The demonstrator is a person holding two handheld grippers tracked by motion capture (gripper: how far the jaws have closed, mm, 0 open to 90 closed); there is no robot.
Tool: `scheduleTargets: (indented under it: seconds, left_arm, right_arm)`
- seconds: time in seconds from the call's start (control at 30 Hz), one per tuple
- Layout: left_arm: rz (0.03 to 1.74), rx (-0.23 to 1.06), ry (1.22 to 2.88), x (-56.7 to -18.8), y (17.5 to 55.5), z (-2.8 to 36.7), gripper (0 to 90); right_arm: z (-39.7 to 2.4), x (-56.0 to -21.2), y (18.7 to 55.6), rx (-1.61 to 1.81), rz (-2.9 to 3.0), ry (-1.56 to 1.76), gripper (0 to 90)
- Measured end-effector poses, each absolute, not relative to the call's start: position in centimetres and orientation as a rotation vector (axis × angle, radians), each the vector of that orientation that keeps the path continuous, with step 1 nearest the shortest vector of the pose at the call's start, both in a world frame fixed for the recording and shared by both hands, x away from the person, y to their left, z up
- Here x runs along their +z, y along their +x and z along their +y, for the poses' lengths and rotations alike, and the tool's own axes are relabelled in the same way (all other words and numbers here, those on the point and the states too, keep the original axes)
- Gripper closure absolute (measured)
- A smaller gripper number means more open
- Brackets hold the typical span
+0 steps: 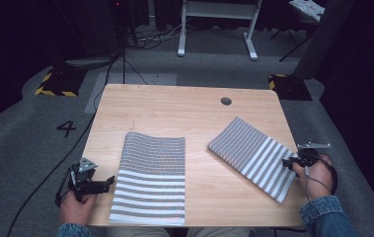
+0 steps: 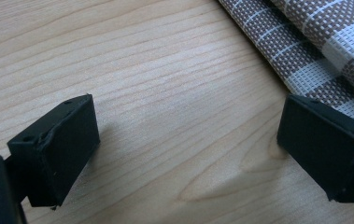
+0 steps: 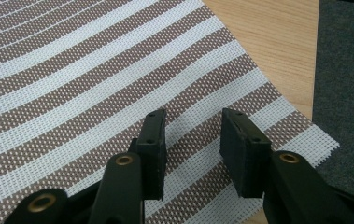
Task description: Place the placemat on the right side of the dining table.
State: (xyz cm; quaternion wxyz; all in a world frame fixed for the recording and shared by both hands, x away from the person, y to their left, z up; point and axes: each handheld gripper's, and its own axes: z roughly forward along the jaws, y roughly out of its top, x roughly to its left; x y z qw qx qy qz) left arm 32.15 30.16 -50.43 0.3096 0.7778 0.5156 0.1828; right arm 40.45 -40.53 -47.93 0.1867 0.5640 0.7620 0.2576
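A: What surrounds the light wooden table (image 1: 184, 103)?
B: Grey carpet floor (image 1: 21, 128) marked "4" (image 1: 66, 128), black-and-yellow striped floor plates (image 1: 56, 84), white metal desk frame (image 1: 217, 19), dark walls.

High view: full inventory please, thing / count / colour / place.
table: 1, light wood, centre, with a dark round hole near its far edge
left placemat: 1, brown-and-white striped weave, front left of centre, reaching the near edge
right placemat: 1, same weave, lying at an angle at the right, its corner past the table's right edge
white desk frame: 1, on the floor behind the table
hazard-striped bases: 2, black and yellow, floor at the far corners
number 4: 1, black, floor at left
left gripper: 1, black, jaws wide, beside the left placemat
right gripper: 1, black, jaws apart over the right placemat's edge
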Motion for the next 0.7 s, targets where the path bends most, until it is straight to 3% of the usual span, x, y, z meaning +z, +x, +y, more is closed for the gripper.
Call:
scheduleTargets:
  seconds: [0.13, 0.47, 0.7]
  left_arm:
    - [1.36, 0.481, 2.055, -50.4, 32.2, 30.2, 5.7]
    - [1.36, 0.481, 2.055, -50.4, 32.2, 30.2, 5.7]
    - [1.361, 0.481, 2.053, -50.4, 32.2, 30.2, 5.7]
  right_arm:
    - [-40.3, -48.0, 40.2, 0.764, 2.153, 1.575, 84.7]
    - [-39.6, -47.6, 40.1, 0.741, 2.157, 1.528, 89.7]
    - [-39.1, -44.4, 39.1, 0.842, 2.116, 1.42, 89.8]
